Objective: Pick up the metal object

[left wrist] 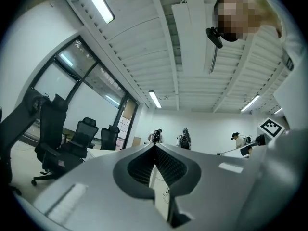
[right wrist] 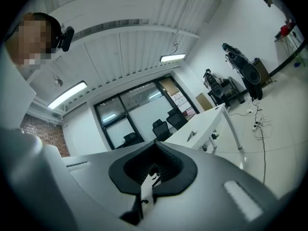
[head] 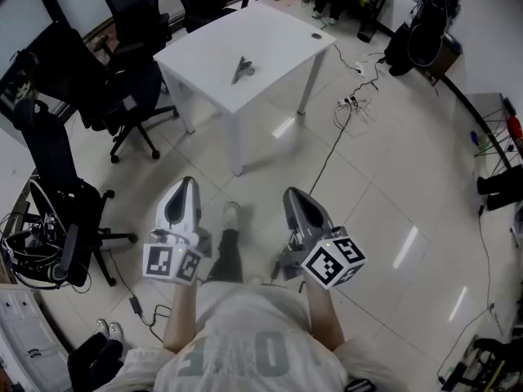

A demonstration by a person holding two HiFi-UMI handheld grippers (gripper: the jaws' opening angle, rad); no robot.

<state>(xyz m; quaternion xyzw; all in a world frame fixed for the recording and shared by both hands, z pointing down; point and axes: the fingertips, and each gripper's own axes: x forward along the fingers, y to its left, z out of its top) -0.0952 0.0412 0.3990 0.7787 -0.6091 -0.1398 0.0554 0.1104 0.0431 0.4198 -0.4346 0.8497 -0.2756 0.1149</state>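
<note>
Closest in, the person's grey shirt (head: 245, 354) fills the near edge, and just beyond it the left gripper (head: 186, 183) and the right gripper (head: 292, 193) are held out side by side over the tiled floor (head: 392, 186), each with its jaws pressed together on nothing. Far ahead the metal object (head: 242, 69) lies on the white table (head: 278, 23), well apart from both grippers, with black office chairs (head: 131, 88) to the table's left and cables (head: 351, 104) to its right.
</note>
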